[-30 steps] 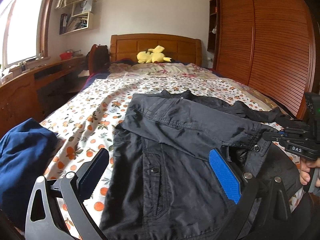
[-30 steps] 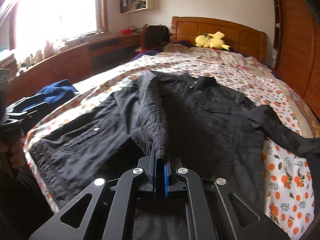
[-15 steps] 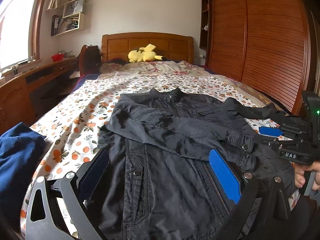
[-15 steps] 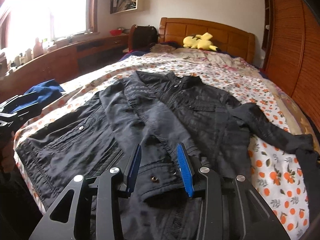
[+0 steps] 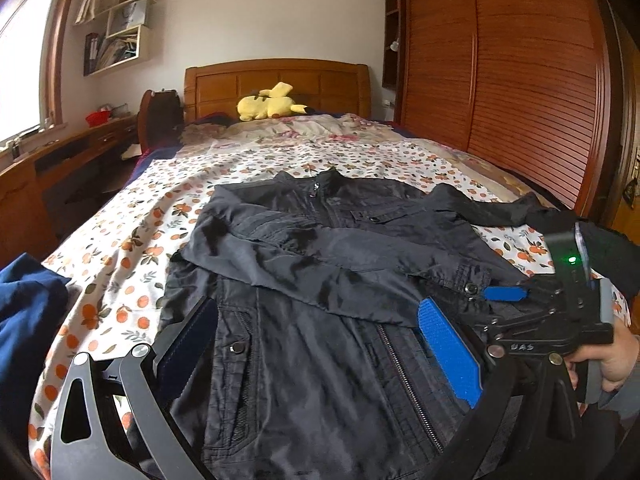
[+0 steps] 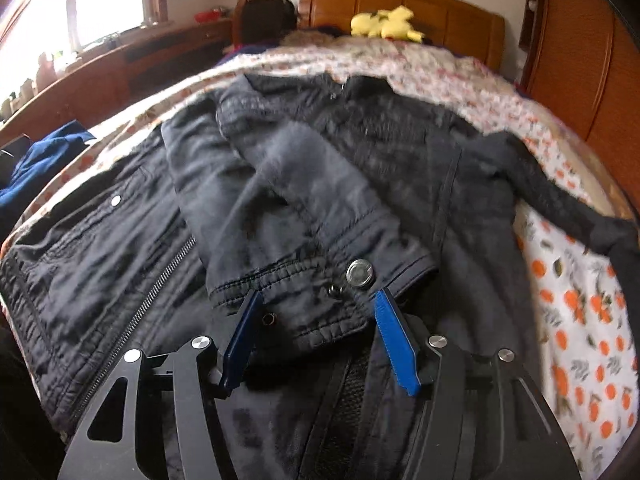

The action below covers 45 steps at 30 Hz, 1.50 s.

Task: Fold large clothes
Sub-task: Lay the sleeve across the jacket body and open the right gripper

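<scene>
A wooden headboard (image 5: 276, 86) is seen at upper centre against a pale wall (image 5: 260, 12). Slatted wooden wardrobe doors (image 5: 516, 80) fill the right. A bright window (image 5: 20, 64) and wall shelves (image 5: 120, 40) are placed at upper left, above a long wooden desk (image 5: 68, 152).

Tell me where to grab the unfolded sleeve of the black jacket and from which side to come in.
Take the outstretched sleeve near its cuff end at the bed's right edge, probably with the right gripper, which is open beside it. Come from the sleeve's near long edge: it lies flat on the floral sheet, pointing away from the jacket, so a low pinch across its width should lift it.
</scene>
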Each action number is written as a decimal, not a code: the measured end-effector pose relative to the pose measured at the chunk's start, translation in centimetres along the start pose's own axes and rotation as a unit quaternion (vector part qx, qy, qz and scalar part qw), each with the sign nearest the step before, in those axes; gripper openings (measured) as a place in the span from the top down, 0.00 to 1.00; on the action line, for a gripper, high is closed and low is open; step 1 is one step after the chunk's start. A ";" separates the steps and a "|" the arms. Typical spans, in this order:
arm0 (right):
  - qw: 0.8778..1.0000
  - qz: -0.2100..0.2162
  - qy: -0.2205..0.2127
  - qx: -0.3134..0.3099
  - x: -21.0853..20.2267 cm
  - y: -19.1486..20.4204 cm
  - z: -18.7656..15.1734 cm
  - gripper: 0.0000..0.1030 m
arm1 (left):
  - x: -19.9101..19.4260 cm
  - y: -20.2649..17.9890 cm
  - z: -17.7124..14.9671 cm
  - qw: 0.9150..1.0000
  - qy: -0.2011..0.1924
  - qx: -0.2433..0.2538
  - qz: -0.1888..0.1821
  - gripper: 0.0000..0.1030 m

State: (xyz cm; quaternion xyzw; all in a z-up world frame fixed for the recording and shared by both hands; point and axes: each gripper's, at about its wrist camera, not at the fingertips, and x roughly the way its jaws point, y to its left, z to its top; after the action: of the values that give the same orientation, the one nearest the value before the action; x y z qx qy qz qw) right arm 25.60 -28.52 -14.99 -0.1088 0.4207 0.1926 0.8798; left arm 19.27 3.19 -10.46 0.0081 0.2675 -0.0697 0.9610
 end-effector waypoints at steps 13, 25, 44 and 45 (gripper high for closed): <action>0.999 -0.038 -0.030 -0.024 -2.1 -0.6 0.2 0.87 | 0.9 -1.5 0.0 1.000 0.007 0.010 -0.007 0.02; 0.998 -0.011 -0.059 -0.031 -2.2 -1.8 1.6 0.53 | 1.1 -2.5 0.1 1.000 0.002 0.018 -0.010 0.02; 0.998 0.013 -0.049 -0.026 1.0 -2.1 -0.3 0.44 | -1.3 -3.5 4.6 0.999 -0.027 0.032 -0.019 0.02; 0.998 0.013 -0.050 -0.026 1.0 -2.0 -0.3 0.44 | -1.0 -3.3 4.8 0.999 -0.026 0.029 -0.019 0.02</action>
State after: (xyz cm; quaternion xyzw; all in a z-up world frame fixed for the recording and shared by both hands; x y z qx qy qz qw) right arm 26.82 -30.23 -15.91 -0.1168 0.3723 0.2202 0.8940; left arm 20.45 -0.24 -5.78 0.0289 0.2404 -0.0960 0.9655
